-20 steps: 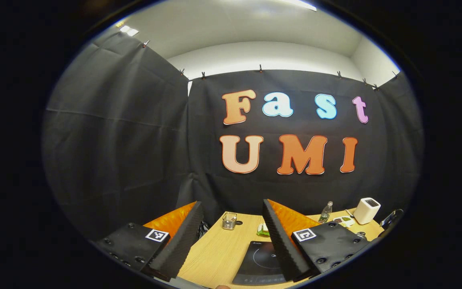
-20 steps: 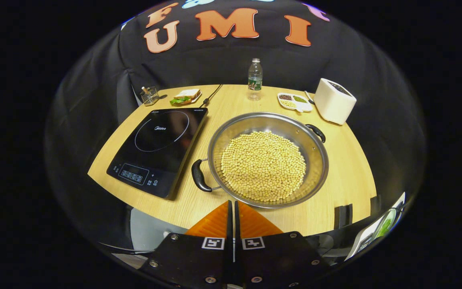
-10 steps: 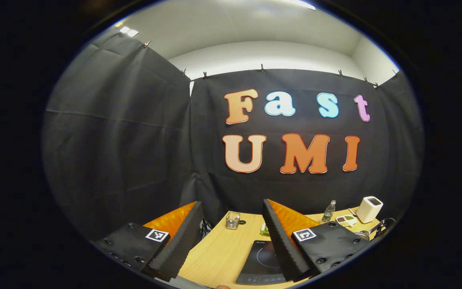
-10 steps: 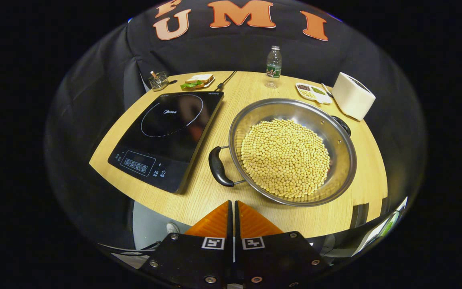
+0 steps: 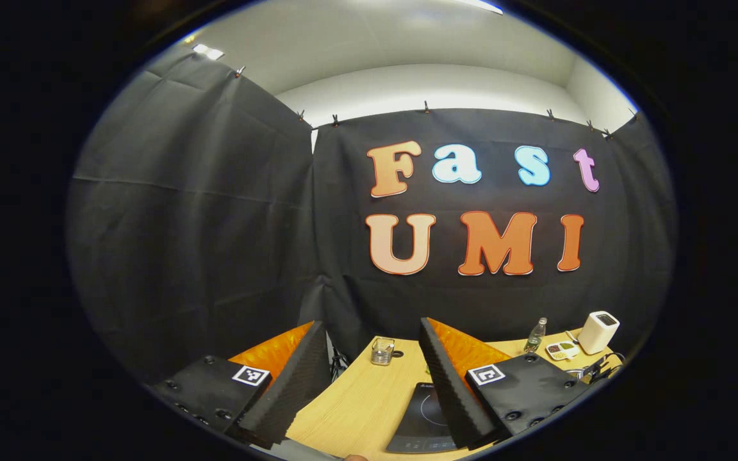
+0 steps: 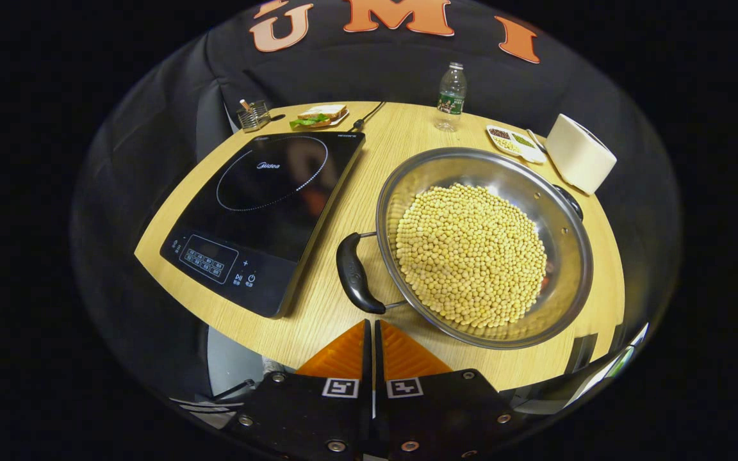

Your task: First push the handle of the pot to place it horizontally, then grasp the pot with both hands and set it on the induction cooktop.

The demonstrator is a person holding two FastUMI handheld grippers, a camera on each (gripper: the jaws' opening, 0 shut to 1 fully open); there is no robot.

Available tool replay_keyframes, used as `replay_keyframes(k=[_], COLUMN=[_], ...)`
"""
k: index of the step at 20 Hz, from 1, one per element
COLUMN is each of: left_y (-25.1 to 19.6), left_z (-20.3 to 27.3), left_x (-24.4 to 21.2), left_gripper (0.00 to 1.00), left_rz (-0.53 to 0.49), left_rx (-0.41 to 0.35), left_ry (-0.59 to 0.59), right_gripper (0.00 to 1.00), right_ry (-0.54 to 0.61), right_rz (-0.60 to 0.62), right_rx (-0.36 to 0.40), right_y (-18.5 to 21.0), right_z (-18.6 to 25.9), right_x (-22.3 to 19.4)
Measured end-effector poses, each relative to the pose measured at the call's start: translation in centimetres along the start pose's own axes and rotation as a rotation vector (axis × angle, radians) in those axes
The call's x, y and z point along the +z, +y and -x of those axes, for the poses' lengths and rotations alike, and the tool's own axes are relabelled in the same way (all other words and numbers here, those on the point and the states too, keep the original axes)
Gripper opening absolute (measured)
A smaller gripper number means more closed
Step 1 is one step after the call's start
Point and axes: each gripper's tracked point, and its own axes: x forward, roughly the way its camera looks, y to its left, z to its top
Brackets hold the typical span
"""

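A wide steel pot (image 6: 561,211) full of yellow beans sits on the right half of the wooden table (image 6: 401,134). Its near black handle (image 6: 351,279) points toward me at the lower left, and its far handle (image 6: 569,200) lies at the upper right. The black induction cooktop (image 6: 260,211) lies left of the pot. My right gripper (image 6: 371,323) is shut and empty, just this side of the near handle, with a small gap between them. In the left gripper view my left gripper (image 5: 369,330) is open, held high and aimed at the wall, with the cooktop (image 5: 421,419) below it.
At the table's back stand a water bottle (image 6: 451,96), a divided dish of grains (image 6: 515,142), a white box appliance (image 6: 580,161), a sandwich plate (image 6: 319,116) and a small wire holder (image 6: 252,115). The cooktop's cord (image 6: 369,115) runs toward the rear edge.
The right gripper has moved forward and down toward the pot's near handle, which now looks larger and closer. The left gripper has drifted slightly left, staying open.
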Motion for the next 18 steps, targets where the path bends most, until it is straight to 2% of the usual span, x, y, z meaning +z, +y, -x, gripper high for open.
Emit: replay_keyframes(k=[18], left_y=[4.0], left_z=[0.5], left_x=[-0.4], left_gripper=[0.98], left_rz=[-0.023], left_rx=[0.086], left_ry=[0.013], right_gripper=[0.01], right_ry=[-0.008], right_rz=[-0.025], right_rx=[0.037], right_y=[2.3], right_z=[-2.1], right_x=[4.2])
